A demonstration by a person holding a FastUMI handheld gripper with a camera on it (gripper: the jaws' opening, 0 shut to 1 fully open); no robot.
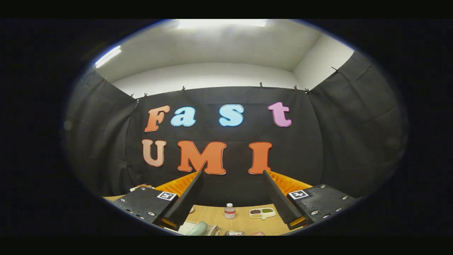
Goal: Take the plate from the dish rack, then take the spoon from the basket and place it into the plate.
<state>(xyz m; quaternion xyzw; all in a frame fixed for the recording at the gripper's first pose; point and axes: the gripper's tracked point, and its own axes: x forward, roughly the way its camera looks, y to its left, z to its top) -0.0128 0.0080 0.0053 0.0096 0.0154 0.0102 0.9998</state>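
Observation:
My gripper is raised well above the wooden table, its fingers spread wide apart and nothing between them. The view looks mostly at the black cloth wall beyond the fingers. Low between the fingers, a pale green rounded object rests on something white at the near side of the table; I cannot tell whether it is the plate. No spoon or dish rack can be made out.
A small bottle with a white cap stands on the table between the fingers. A white divided tray with brown and green contents lies to its right. A small clear item lies nearer.

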